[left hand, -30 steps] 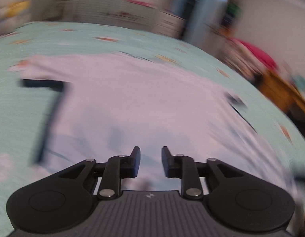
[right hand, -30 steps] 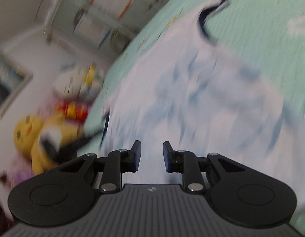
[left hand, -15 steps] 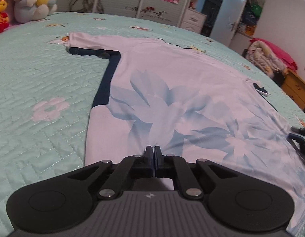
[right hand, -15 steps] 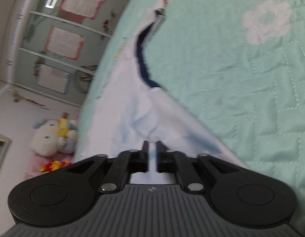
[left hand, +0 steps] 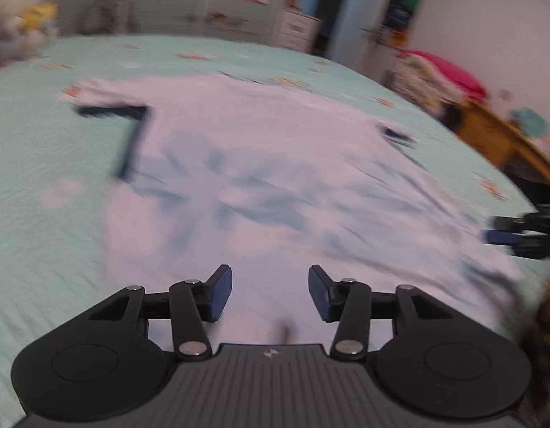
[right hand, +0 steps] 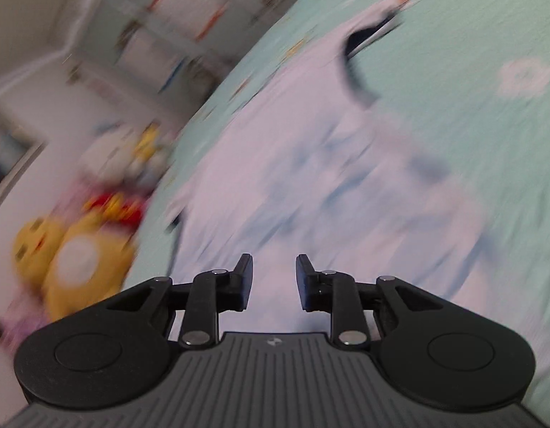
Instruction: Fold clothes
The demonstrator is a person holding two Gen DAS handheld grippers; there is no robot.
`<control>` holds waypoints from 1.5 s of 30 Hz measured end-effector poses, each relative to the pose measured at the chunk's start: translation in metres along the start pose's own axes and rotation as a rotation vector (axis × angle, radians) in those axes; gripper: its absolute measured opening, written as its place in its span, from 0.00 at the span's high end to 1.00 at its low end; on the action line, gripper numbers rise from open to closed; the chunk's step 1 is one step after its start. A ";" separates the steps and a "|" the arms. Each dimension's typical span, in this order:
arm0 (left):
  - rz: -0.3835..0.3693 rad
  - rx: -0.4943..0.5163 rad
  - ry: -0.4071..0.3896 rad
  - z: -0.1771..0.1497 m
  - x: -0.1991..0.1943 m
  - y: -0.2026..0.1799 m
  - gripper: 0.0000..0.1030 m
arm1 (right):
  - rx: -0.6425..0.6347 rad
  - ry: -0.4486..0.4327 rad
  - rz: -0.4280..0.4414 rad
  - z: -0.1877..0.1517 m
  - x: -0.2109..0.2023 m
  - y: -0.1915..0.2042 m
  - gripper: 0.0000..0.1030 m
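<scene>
Lying flat on the bedspread (left hand: pixel 43 149), white shirt (left hand: pixel 260 164), blue floral print, dark trim

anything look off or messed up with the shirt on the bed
Nothing stands out. The white shirt lies spread on the green bedspread, slightly rumpled and unfolded. Both views are blurred, so small flaws would not show.

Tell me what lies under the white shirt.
The white shirt lies spread on the mint quilted bedspread, which shows all around it. Anything between them is covered.
</scene>
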State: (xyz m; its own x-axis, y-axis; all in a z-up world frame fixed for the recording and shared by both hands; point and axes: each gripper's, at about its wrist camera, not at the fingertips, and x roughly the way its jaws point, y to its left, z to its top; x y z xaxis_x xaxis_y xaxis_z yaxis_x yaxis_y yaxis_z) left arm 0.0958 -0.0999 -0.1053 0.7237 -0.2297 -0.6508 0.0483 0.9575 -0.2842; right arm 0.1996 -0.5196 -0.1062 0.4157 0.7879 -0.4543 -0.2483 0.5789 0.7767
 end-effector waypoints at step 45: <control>-0.169 -0.083 -0.001 0.056 0.019 0.007 0.44 | -0.062 0.230 0.102 -0.012 0.088 0.062 0.78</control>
State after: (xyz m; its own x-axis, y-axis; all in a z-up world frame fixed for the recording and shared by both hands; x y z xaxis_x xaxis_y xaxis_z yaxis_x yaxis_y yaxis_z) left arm 0.1481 -0.0881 -0.0800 0.7109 -0.3858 -0.5881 0.1125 0.8878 -0.4463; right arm 0.2105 -0.4120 -0.1031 0.1776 0.8658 -0.4677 -0.3345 0.5001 0.7988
